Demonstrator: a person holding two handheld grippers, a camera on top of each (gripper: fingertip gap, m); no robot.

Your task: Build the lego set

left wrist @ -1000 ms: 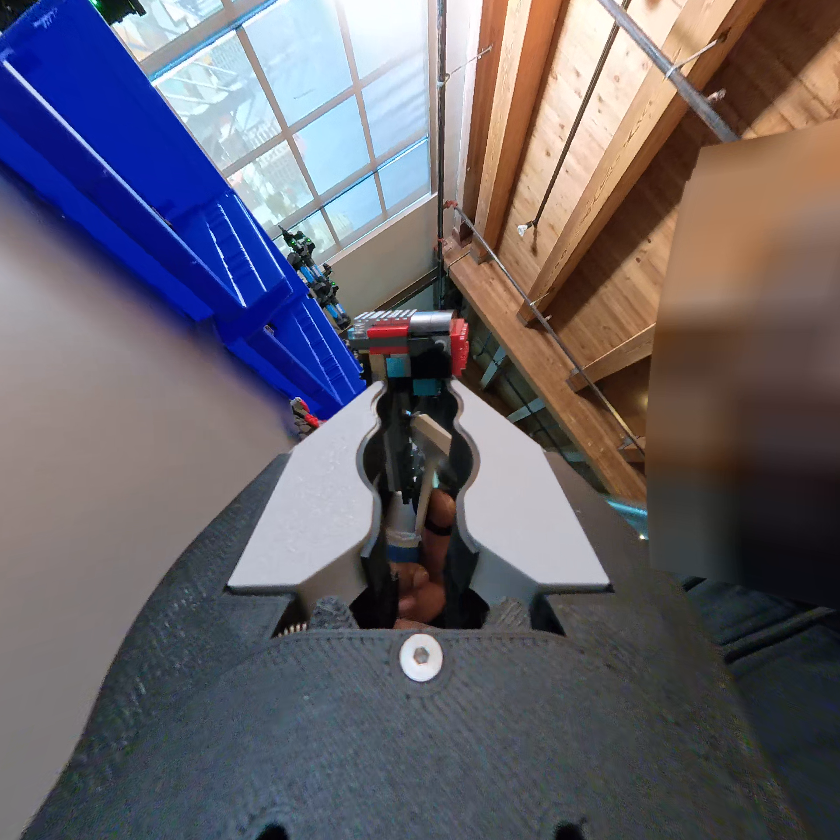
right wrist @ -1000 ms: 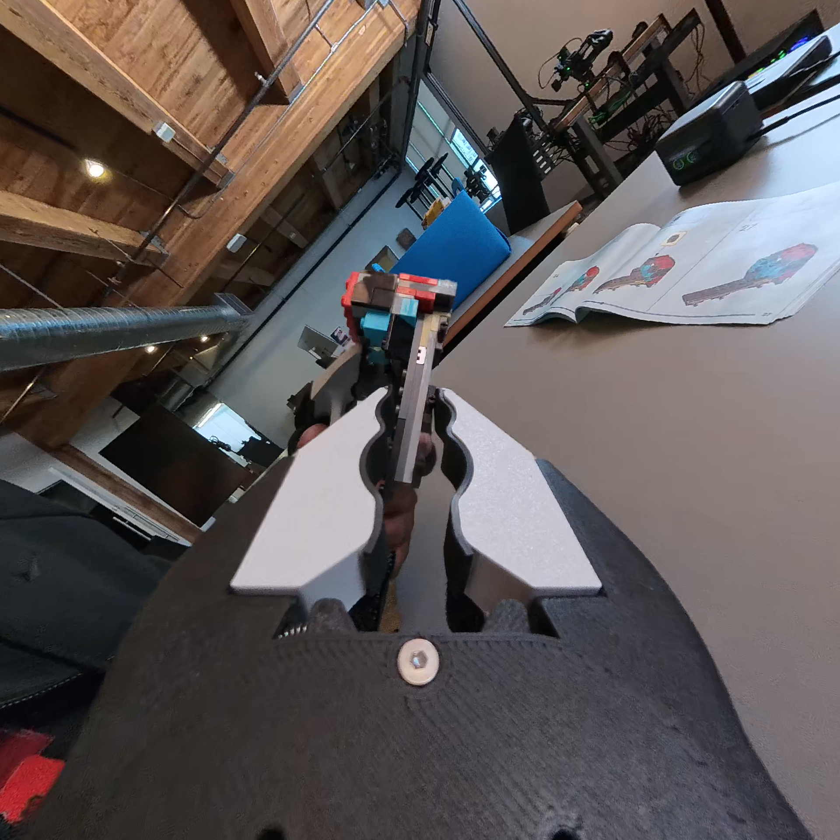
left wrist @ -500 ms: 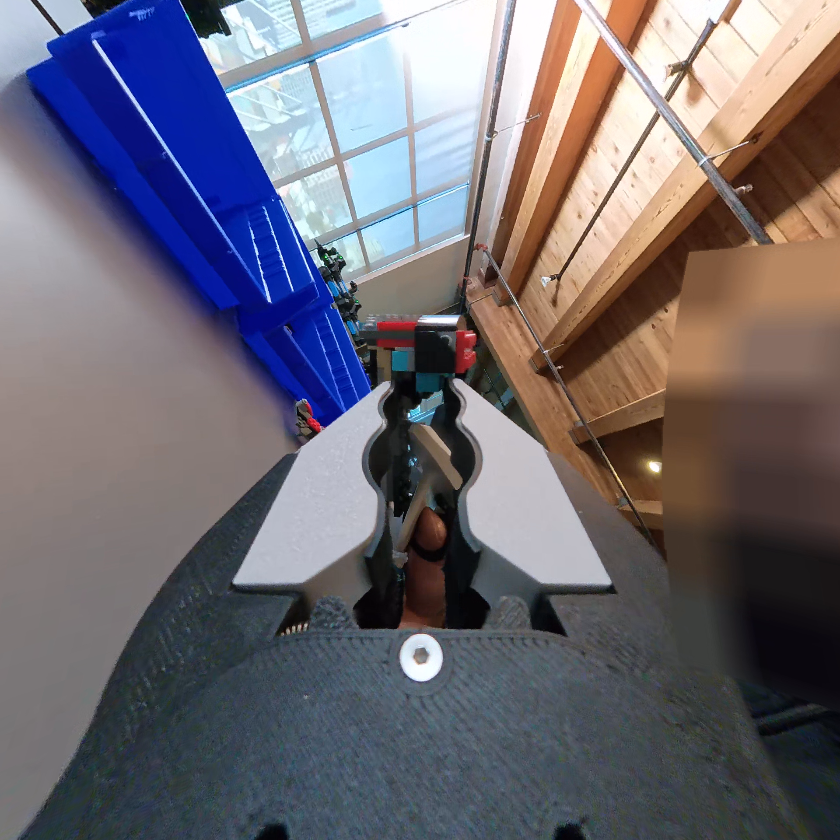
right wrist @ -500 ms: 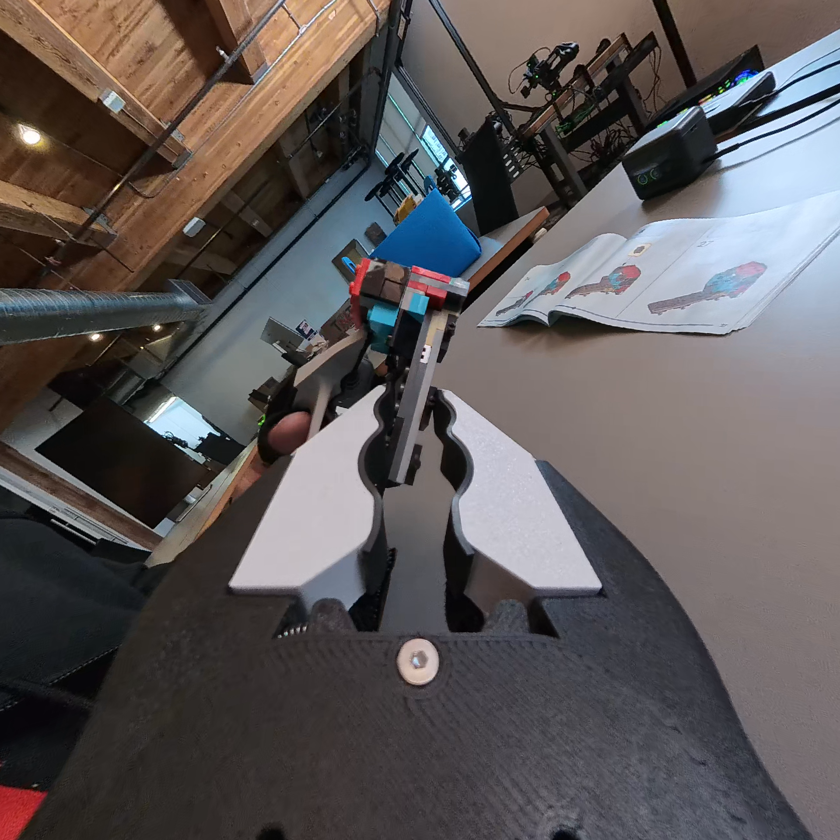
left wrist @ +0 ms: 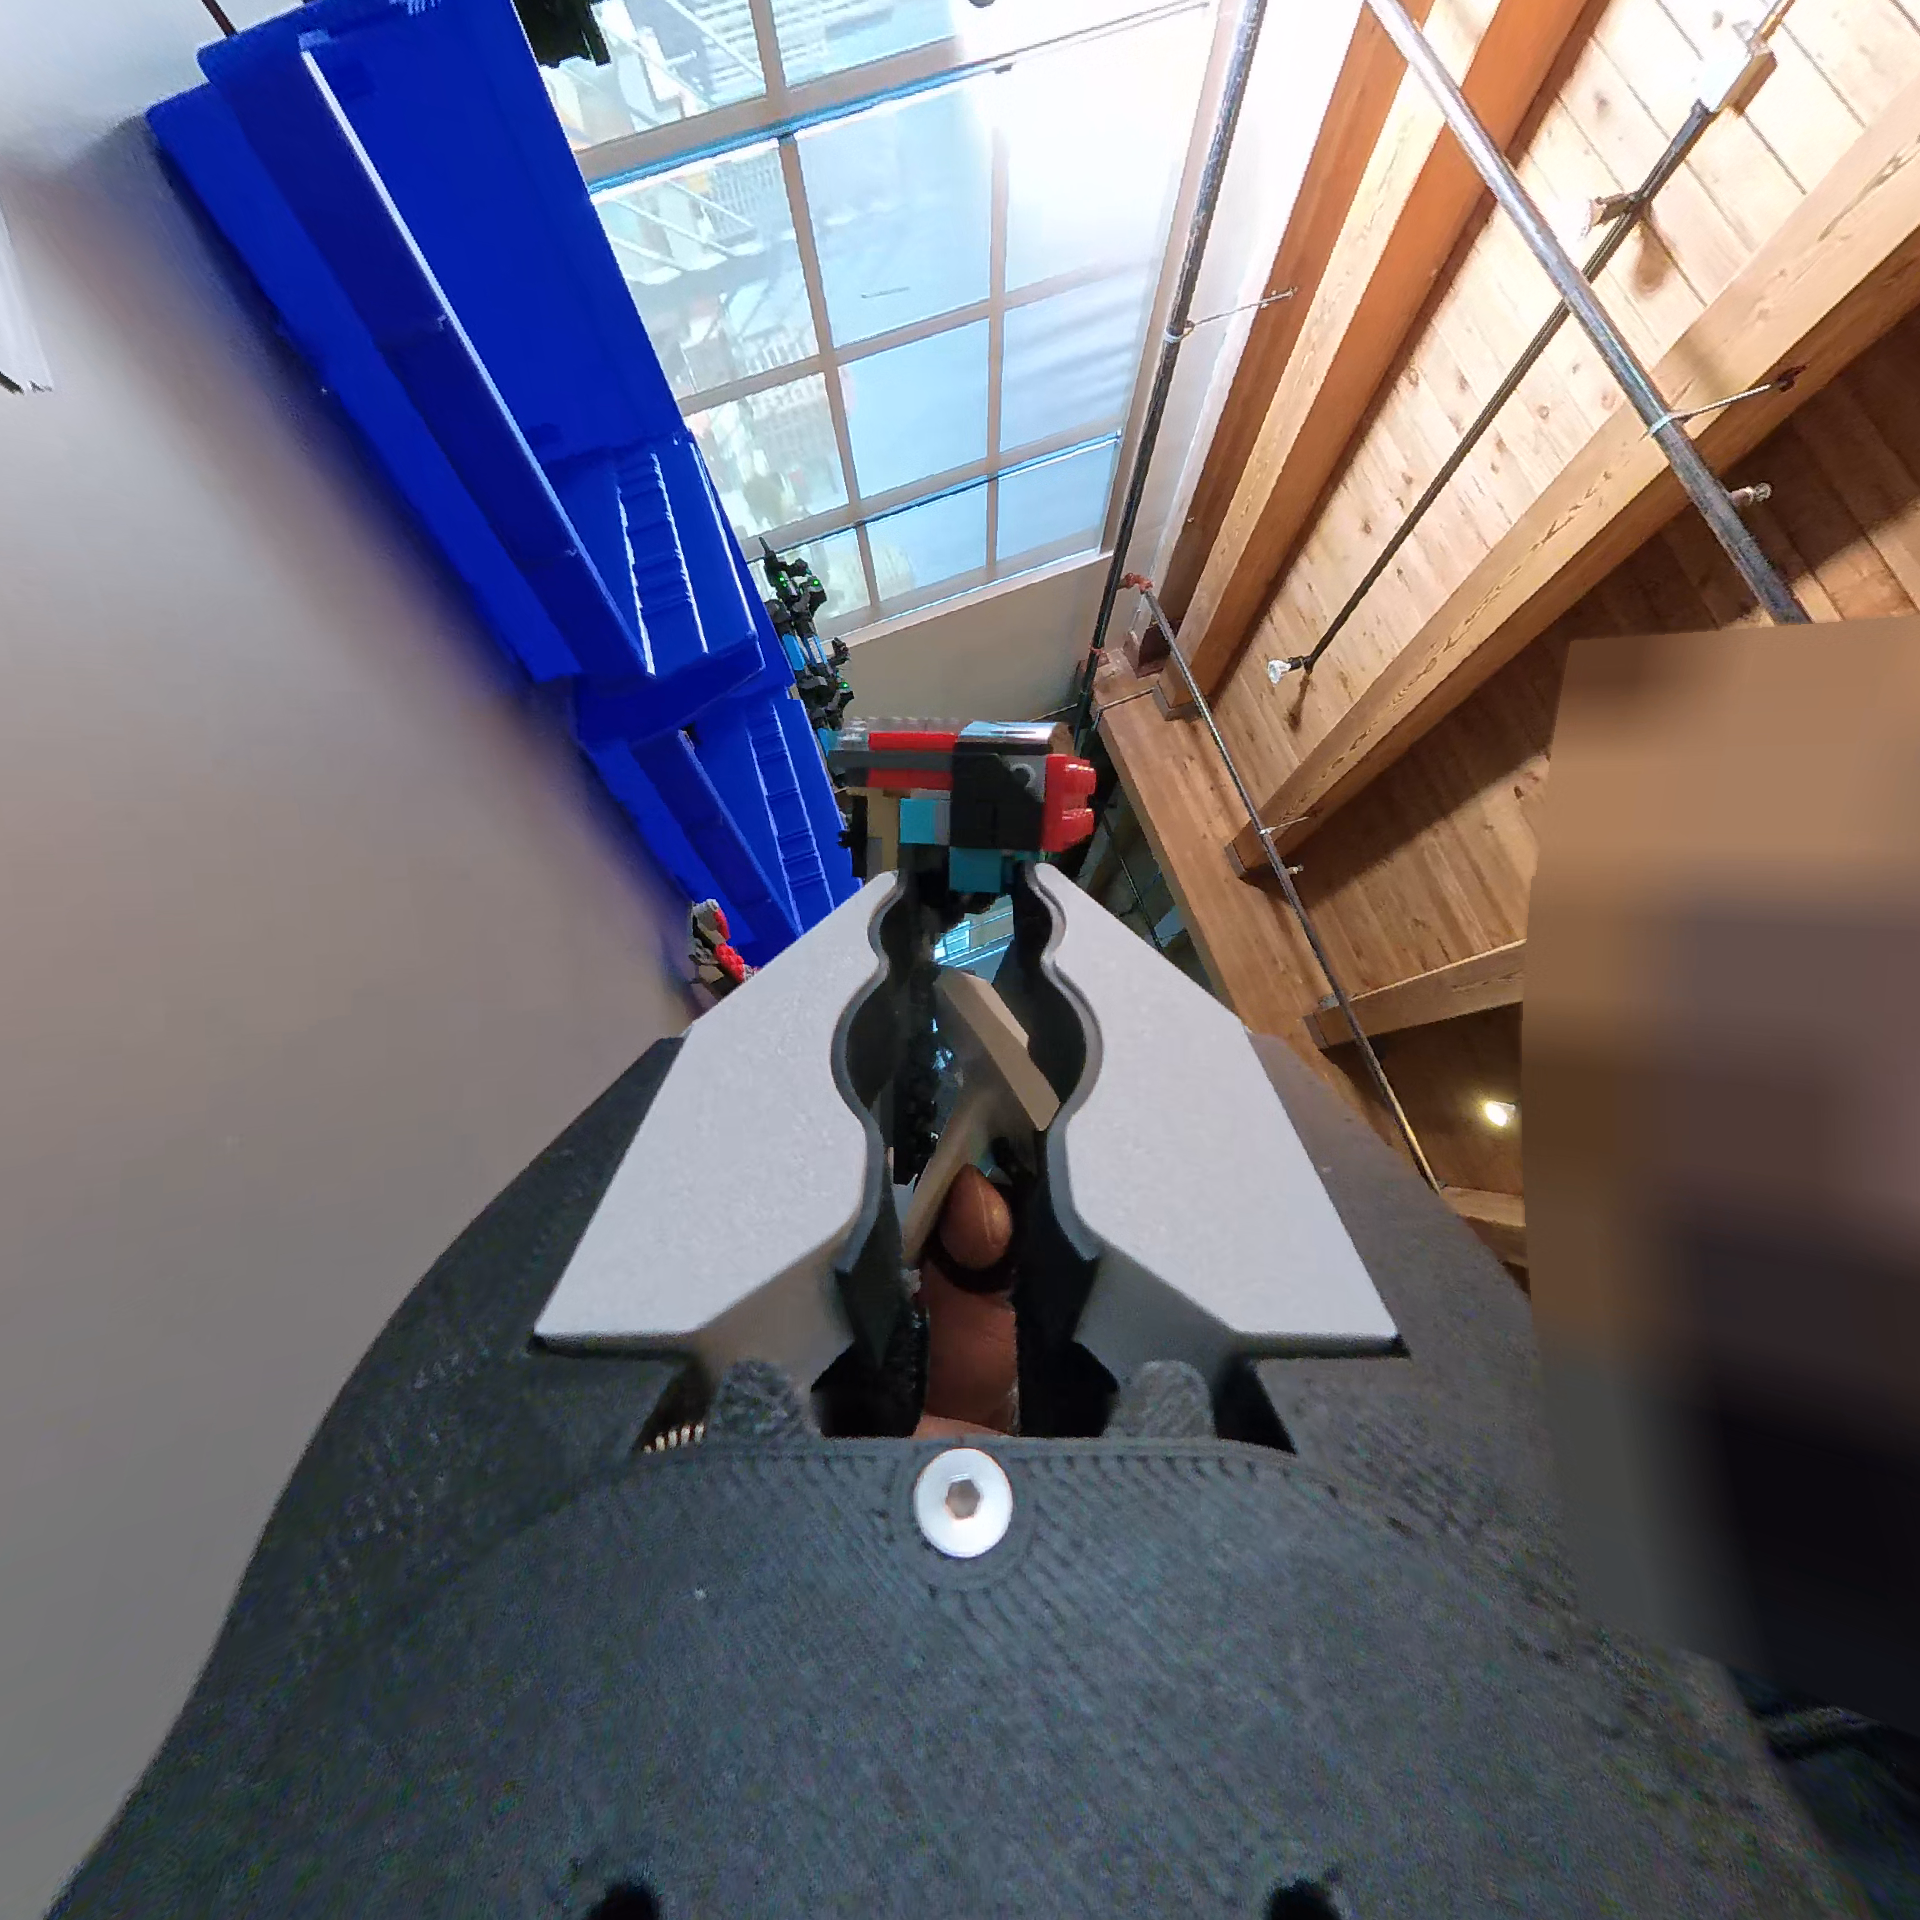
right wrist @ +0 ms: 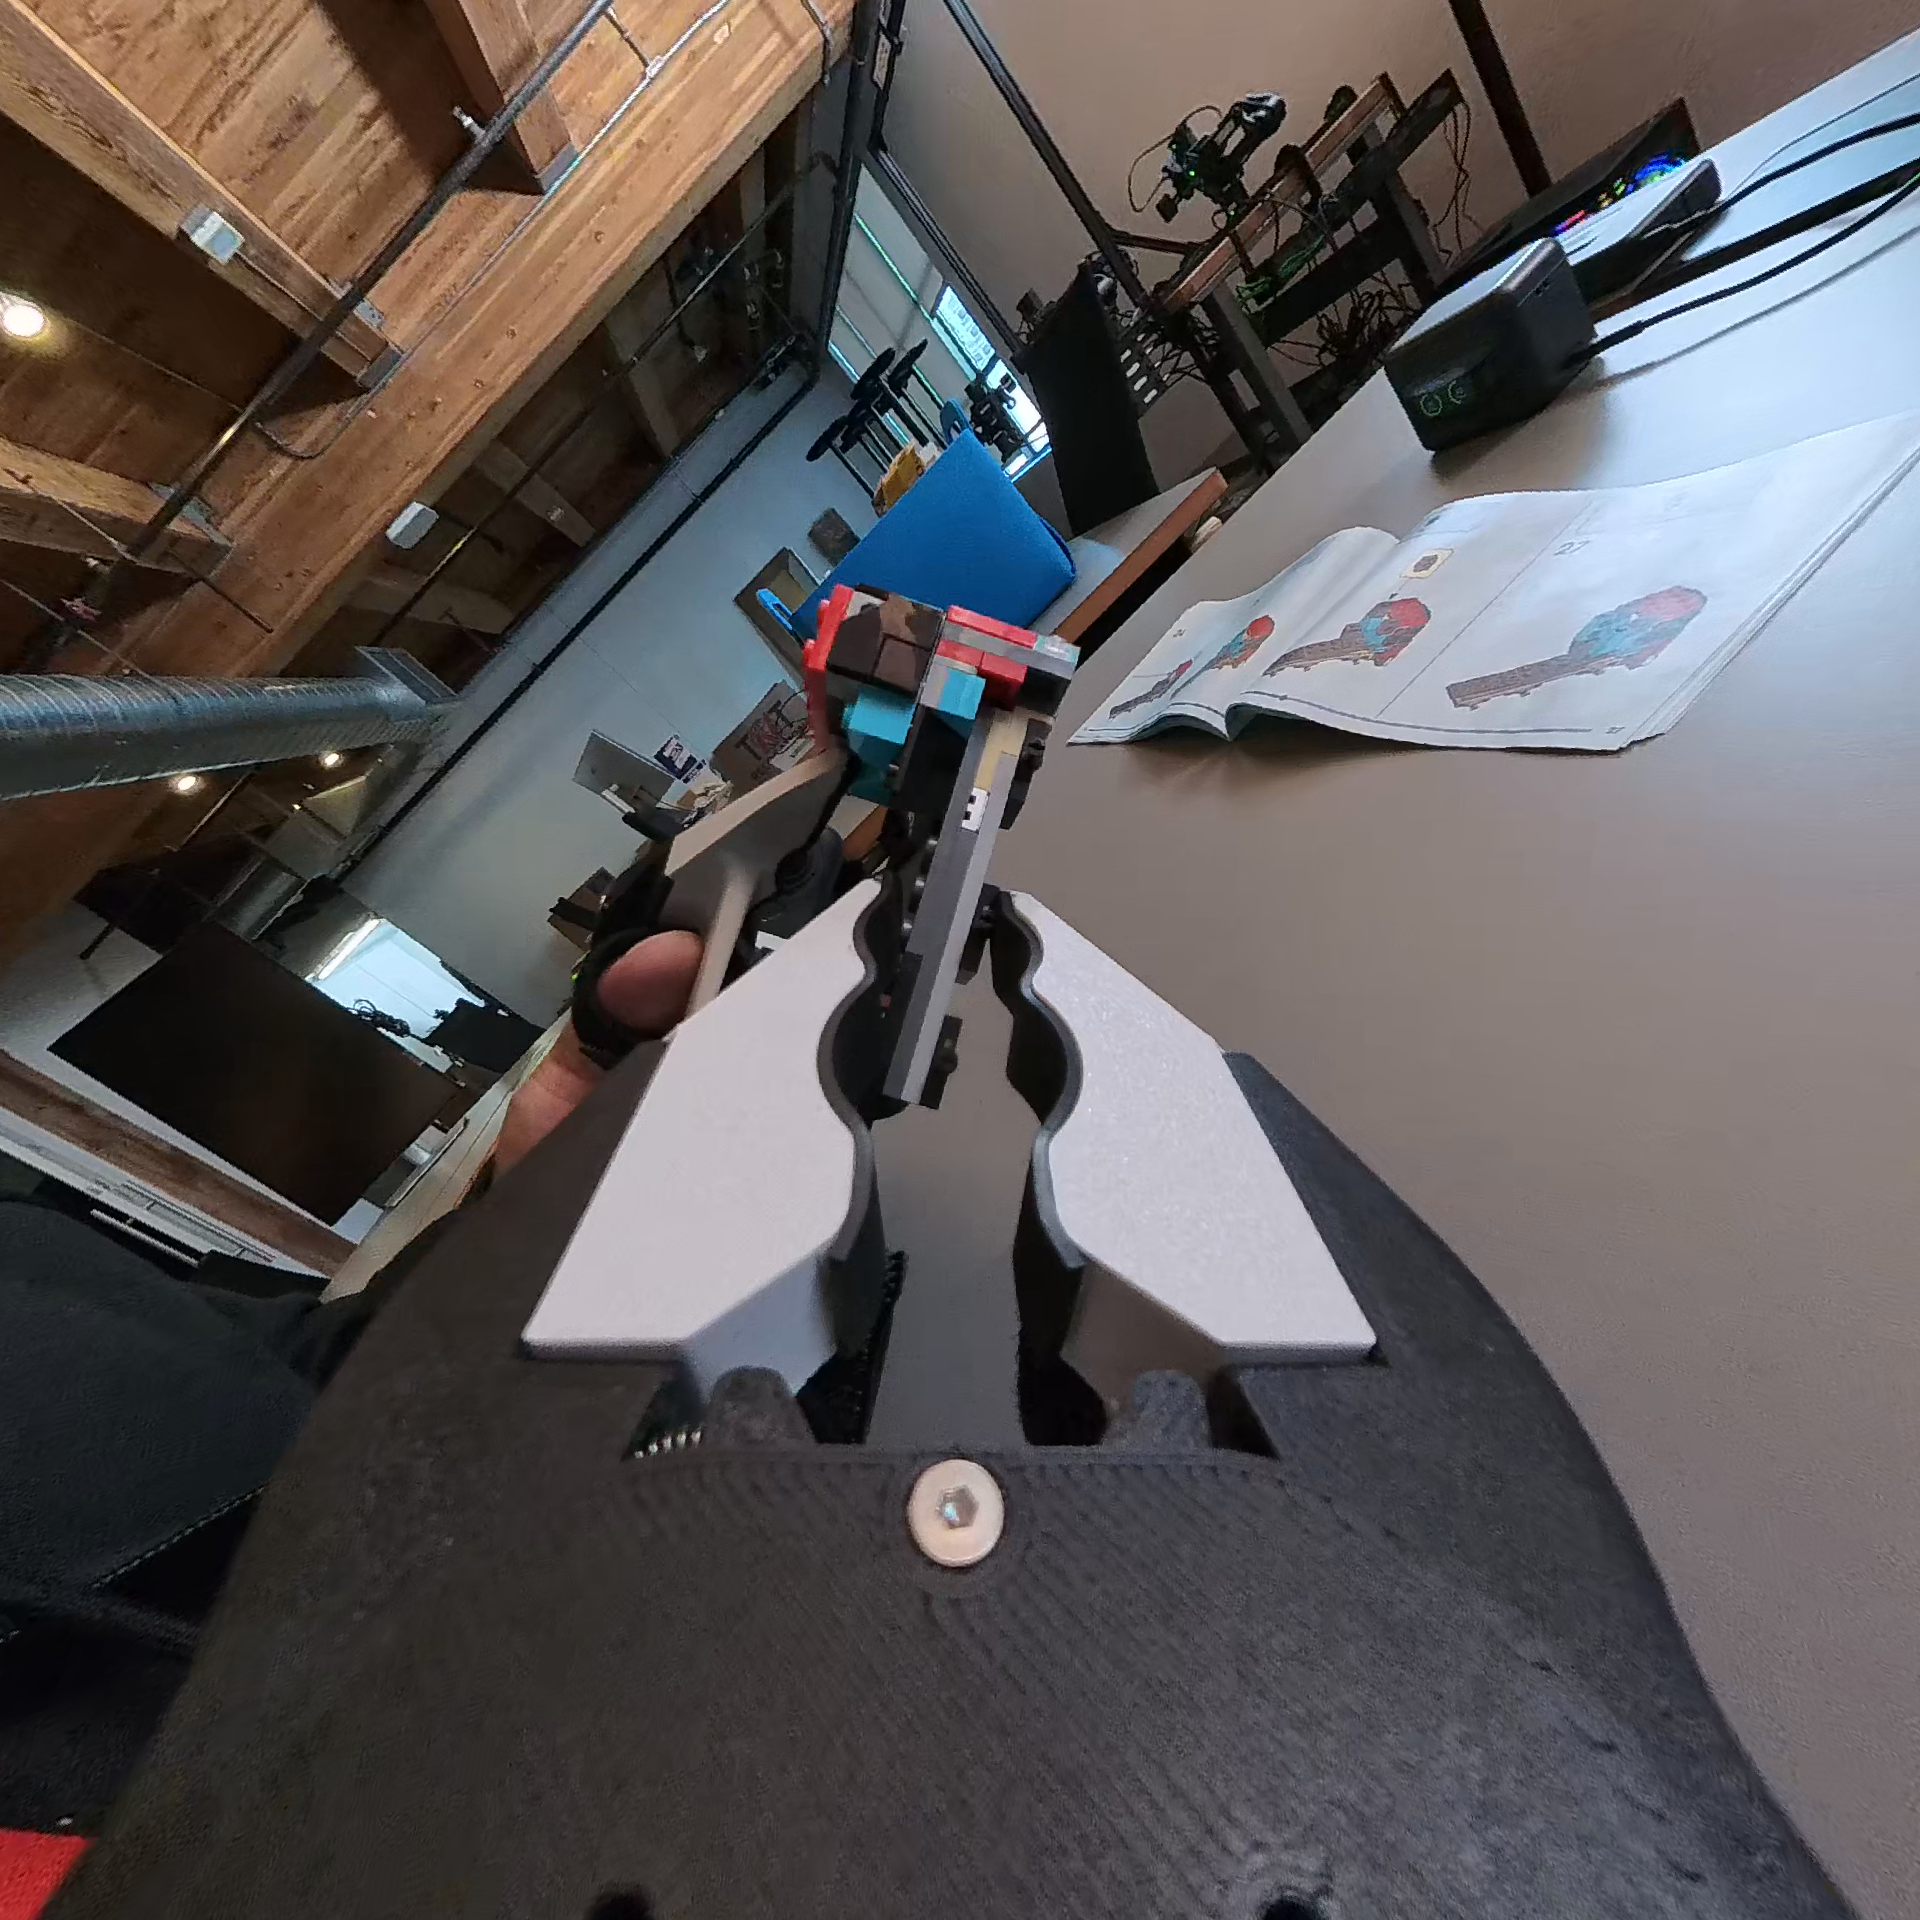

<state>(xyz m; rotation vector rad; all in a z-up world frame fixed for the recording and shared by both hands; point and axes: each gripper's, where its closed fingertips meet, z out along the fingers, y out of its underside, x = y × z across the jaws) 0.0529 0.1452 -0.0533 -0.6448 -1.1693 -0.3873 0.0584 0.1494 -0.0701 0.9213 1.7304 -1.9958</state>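
Observation:
A lego model (right wrist: 914, 686) of red, black, teal and grey bricks on a long grey bar (right wrist: 940, 977) is held in the air over the table by both grippers. My right gripper (right wrist: 940, 904) is shut on the grey bar, with the brick head sticking out past the fingertips. My left gripper (left wrist: 966, 883) is shut on the teal and black underside of the model (left wrist: 966, 790). The left gripper's grey finger (right wrist: 748, 831) reaches the model from the left in the right wrist view. A hand (right wrist: 634, 987) shows behind it.
An open instruction booklet (right wrist: 1507, 613) lies on the grey table (right wrist: 1455, 1039), with a black box (right wrist: 1486, 364) and cables behind it. Blue bins (left wrist: 499, 436) stand along the table in the left wrist view, with a small brick cluster (left wrist: 717, 945) beside them. Only a small space, under 4 cm, lies between the two pairs of fingers.
Both grippers have kept hold of the model. The pair has turned: the model leans more to the left in the right wrist view, and the left gripper's finger and the hand show farther left.

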